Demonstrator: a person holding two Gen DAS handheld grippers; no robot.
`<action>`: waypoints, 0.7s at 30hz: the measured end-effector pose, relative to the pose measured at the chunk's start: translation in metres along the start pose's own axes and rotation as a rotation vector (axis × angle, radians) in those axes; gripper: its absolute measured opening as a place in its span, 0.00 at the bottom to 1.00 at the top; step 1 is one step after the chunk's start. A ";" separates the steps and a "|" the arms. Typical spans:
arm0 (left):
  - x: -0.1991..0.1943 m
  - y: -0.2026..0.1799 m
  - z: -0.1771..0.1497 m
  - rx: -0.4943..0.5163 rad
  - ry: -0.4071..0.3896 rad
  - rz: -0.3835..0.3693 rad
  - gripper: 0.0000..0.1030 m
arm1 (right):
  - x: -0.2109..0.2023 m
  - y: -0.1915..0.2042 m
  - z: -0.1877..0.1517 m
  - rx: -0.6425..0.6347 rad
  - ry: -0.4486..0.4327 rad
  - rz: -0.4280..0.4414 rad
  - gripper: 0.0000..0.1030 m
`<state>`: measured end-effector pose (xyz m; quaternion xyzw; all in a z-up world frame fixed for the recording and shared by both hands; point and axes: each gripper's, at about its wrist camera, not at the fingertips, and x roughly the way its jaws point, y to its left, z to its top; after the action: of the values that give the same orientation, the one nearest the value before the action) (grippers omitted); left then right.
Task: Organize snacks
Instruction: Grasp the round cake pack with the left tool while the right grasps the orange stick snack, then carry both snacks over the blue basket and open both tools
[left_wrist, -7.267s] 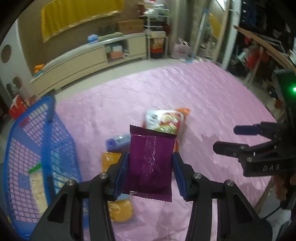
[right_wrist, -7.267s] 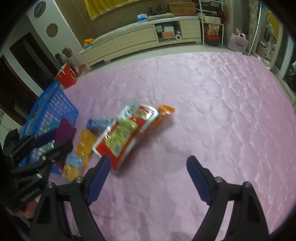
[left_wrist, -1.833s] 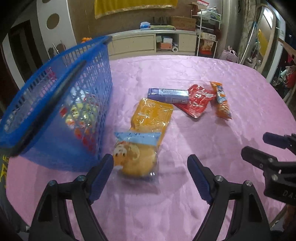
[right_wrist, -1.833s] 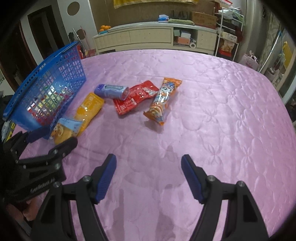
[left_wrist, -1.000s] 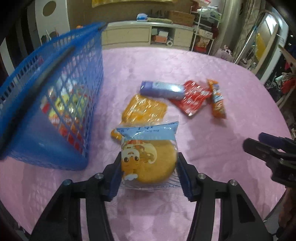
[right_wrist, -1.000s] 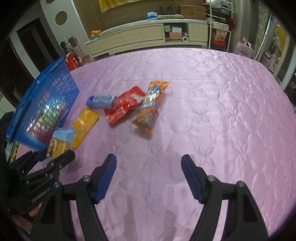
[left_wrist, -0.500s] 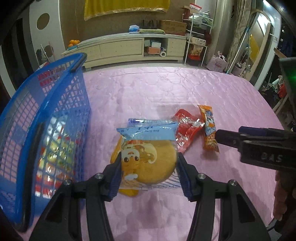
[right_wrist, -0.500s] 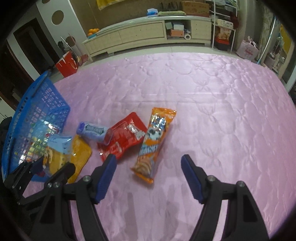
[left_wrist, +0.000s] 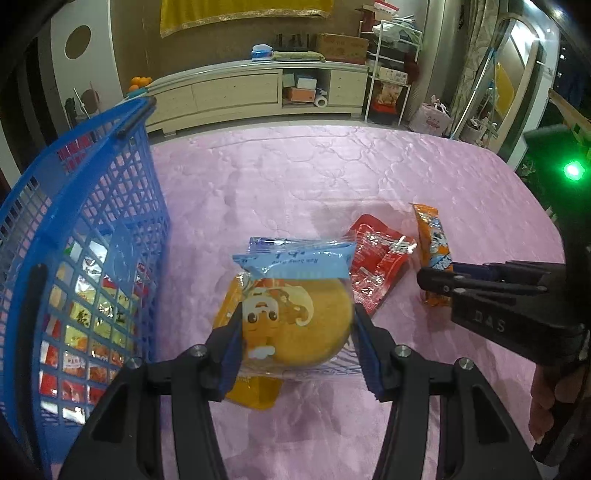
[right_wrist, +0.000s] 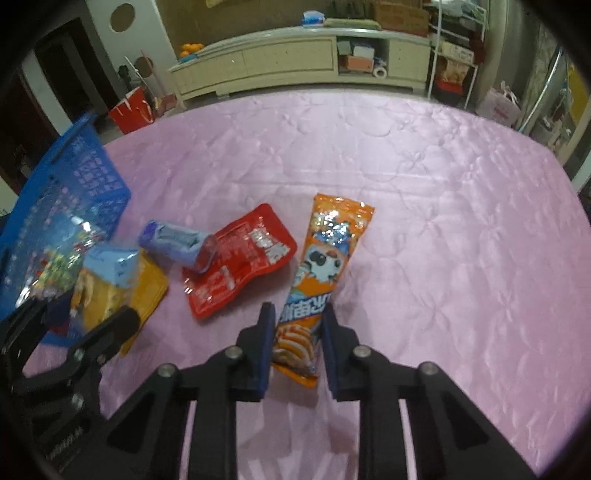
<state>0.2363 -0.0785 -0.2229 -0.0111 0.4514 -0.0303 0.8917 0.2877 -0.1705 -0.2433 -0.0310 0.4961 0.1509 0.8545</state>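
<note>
My left gripper (left_wrist: 297, 332) is shut on a clear-wrapped round cake with a blue top strip (left_wrist: 295, 314) and holds it above the pink table. The blue basket (left_wrist: 85, 236) with several snacks inside stands just to its left. My right gripper (right_wrist: 298, 341) has closed around the near end of a long orange snack pack (right_wrist: 325, 273) that lies on the table. A red pouch (right_wrist: 240, 258), a purple-blue packet (right_wrist: 177, 245) and a flat orange pack (right_wrist: 147, 288) lie between the basket and the orange pack.
The pink quilted cloth (right_wrist: 461, 258) covers the table. A long cream cabinet (left_wrist: 251, 92) stands behind it, a red bag (right_wrist: 133, 109) sits on the floor at left, and shelves with clutter stand at the right (left_wrist: 391, 85).
My right gripper has moved forward and closed from wide open onto the orange snack pack. My left gripper still holds the round cake, lifted beside the basket.
</note>
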 end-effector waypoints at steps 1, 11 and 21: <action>-0.002 -0.001 0.001 0.000 -0.001 -0.004 0.50 | -0.010 0.000 -0.004 -0.003 -0.010 0.001 0.27; -0.064 -0.006 -0.001 -0.002 -0.069 -0.045 0.50 | -0.107 0.020 -0.025 -0.042 -0.108 -0.002 0.27; -0.156 0.019 -0.008 -0.004 -0.169 -0.065 0.50 | -0.188 0.077 -0.024 -0.083 -0.223 0.048 0.27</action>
<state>0.1389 -0.0497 -0.1027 -0.0300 0.3738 -0.0571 0.9253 0.1583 -0.1451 -0.0874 -0.0373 0.3918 0.1942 0.8986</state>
